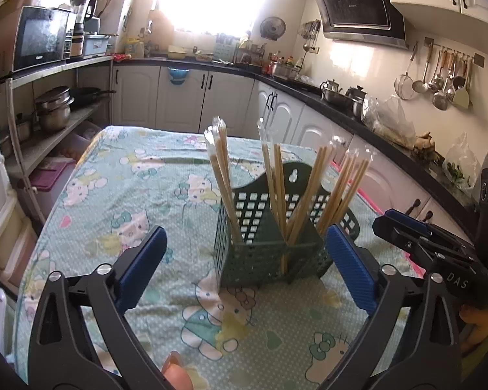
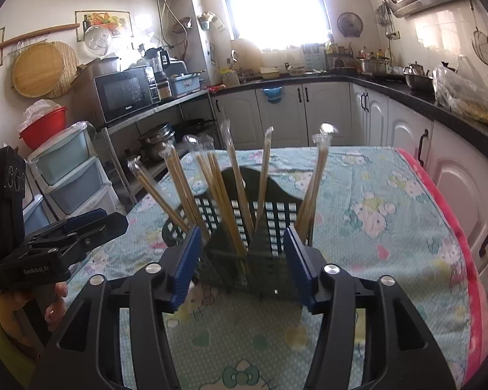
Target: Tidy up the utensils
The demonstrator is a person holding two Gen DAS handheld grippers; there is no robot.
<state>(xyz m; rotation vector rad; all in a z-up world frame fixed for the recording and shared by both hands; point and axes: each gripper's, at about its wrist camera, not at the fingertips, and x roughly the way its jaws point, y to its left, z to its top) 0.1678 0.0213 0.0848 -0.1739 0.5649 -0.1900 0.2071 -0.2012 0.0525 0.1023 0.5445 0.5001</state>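
A dark green perforated utensil holder [image 1: 253, 260] [image 2: 273, 217] stands on the cartoon-print tablecloth [image 1: 130, 195] [image 2: 374, 227]. Several pairs of wrapped wooden chopsticks [image 1: 224, 175] [image 2: 218, 188] lean upright in its compartments. My left gripper [image 1: 245, 229] is wide open just in front of the holder, blue pads apart and nothing between them. My right gripper [image 2: 241, 230] is open too, close to the holder's front, and its pads touch nothing. Each gripper shows at the edge of the other's view: the right gripper [image 1: 387, 219] and the left gripper [image 2: 104, 221].
A black kitchen counter [image 1: 341, 104] with pots and bags runs along the right. On the left, a metal shelf [image 1: 48, 136] holds pans, with plastic drawers [image 2: 68, 175] beside it. The table's pink edge [image 2: 465, 243] is at right. A person's fingertip [image 1: 175, 373] shows below.
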